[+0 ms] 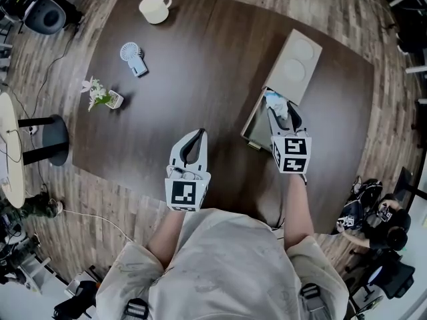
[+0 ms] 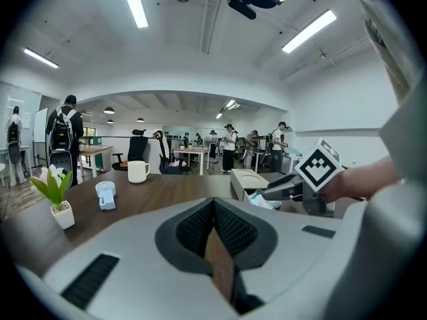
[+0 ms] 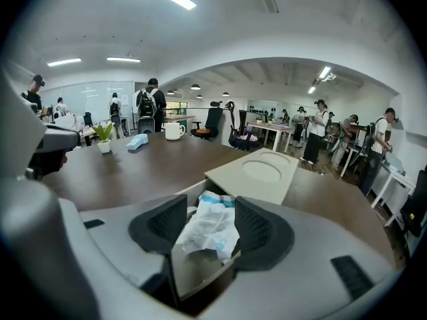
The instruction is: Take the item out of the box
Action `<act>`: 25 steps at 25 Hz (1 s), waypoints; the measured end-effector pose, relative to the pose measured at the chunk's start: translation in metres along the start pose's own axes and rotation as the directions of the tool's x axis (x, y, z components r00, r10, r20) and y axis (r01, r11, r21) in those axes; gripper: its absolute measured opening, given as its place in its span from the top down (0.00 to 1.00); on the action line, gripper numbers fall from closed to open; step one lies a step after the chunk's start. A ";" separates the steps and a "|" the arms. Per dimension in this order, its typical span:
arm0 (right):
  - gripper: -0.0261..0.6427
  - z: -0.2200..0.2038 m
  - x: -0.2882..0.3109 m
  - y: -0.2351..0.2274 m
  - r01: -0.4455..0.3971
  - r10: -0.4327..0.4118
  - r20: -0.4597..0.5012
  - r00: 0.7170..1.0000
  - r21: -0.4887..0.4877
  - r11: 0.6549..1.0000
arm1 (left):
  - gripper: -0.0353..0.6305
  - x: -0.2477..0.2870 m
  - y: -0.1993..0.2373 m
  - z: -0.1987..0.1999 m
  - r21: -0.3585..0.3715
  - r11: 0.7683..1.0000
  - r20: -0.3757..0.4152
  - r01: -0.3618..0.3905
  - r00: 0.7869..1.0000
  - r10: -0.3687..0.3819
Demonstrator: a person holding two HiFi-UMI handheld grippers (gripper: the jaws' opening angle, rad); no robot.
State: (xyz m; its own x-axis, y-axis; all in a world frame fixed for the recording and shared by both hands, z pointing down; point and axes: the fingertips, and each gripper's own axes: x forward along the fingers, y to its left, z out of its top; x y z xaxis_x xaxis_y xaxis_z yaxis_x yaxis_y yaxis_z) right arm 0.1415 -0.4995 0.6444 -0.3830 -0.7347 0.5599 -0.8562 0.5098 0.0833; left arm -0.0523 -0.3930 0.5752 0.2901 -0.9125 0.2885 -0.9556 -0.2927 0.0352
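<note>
**A:** What is hidden or hard to make out?

**B:** In the head view, the open end of the box (image 1: 293,65) is largely covered by the right gripper (image 1: 283,114), and only a scrap of the packet (image 3: 210,229) is seen there. The packet's print cannot be read in any view.

**A:** How are the grippers held?

**B:** The right gripper is stretched forward into the box's open end. Its jaws are closed narrowly on the crumpled white-and-blue packet, which is found inside the box. The left gripper (image 1: 199,133) is held over the near edge of the worktop (image 1: 200,65), with its jaws pressed together and nothing between them.
</note>
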 end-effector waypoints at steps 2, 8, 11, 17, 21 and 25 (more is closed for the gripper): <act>0.63 -0.005 0.006 0.000 0.000 0.000 -0.032 0.999 0.000 1.000 | 0.94 0.001 0.001 -0.001 -0.002 1.000 -0.005 -0.001 1.000 0.001; 0.63 -0.022 0.021 -0.003 0.043 -0.050 -0.124 0.991 -0.057 0.997 | 0.94 0.005 0.002 -0.006 -0.001 1.000 -0.013 0.007 1.000 -0.007; 0.69 -0.023 0.023 -0.005 0.062 -0.073 -0.143 0.987 -0.078 0.995 | 0.94 0.007 0.004 -0.005 0.002 1.000 -0.014 0.009 1.000 -0.009; 0.71 -0.025 0.022 -0.006 0.083 -0.099 -0.150 0.984 -0.109 0.991 | 0.94 0.006 0.003 -0.003 0.008 1.000 -0.011 0.014 1.000 -0.014; 0.81 -0.025 0.020 -0.012 0.111 -0.132 -0.155 0.979 -0.134 0.985 | 0.94 0.005 0.004 -0.003 0.010 1.000 -0.011 0.012 1.000 -0.012; 0.90 -0.024 0.019 -0.016 0.119 -0.136 -0.153 0.979 -0.117 0.986 | 0.94 0.003 0.004 -0.003 0.014 1.000 -0.013 0.010 1.000 -0.010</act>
State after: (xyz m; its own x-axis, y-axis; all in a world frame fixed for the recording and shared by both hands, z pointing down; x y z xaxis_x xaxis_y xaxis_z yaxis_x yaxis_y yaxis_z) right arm 0.1567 -0.5104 0.6734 -0.2052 -0.7198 0.6631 -0.8491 0.4679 0.2452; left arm -0.0555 -0.3962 0.5793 0.2990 -0.9058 0.3002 -0.9517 -0.3060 0.0246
